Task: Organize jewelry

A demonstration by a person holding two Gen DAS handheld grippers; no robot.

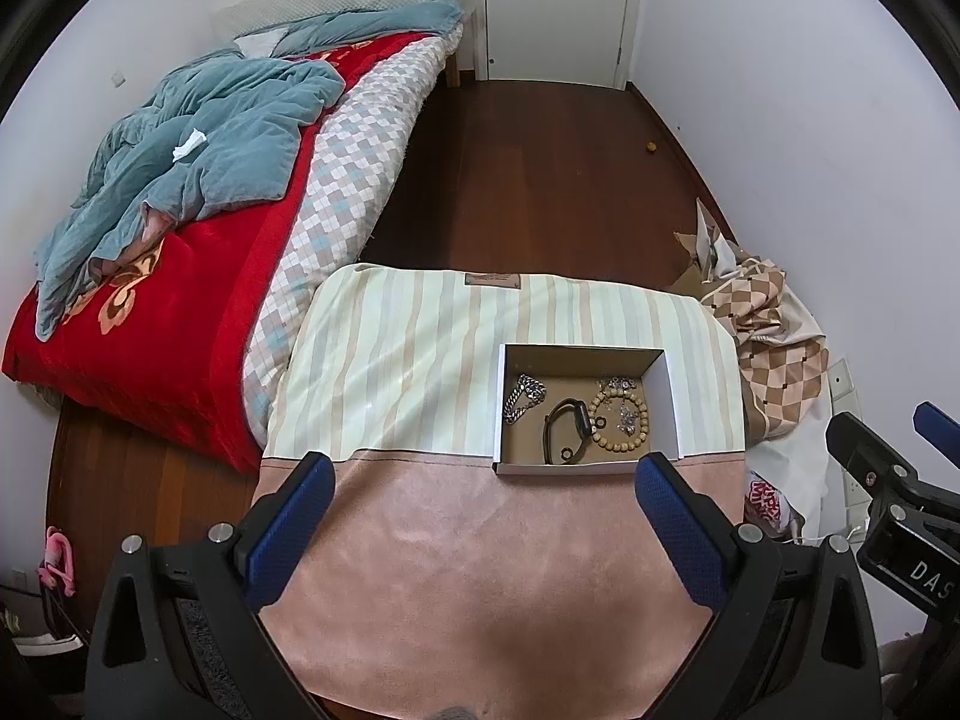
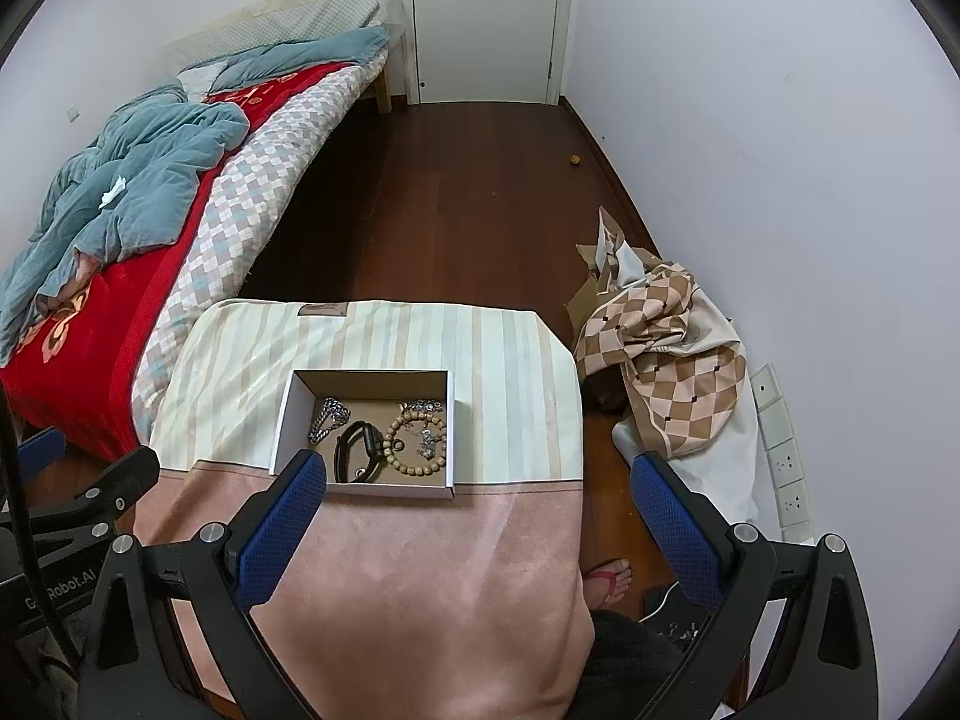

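Jewelry sits in the box (image 1: pixel 671 396) far-right of your left tongs (image 1: pixel 486 480) and far-left of your right tongs (image 2: pixel 477 480); both gape wide, empty, roughly equally near.

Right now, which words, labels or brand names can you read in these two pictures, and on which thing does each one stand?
"DAS": white letters, cut off at the frame edge, on the right gripper body.
"Robot.AI": grey letters, the start unclear, on the left gripper body.
Brown patch on the striped cloth: too small to read.
Red-and-white print on fabric beside the table: not legible.
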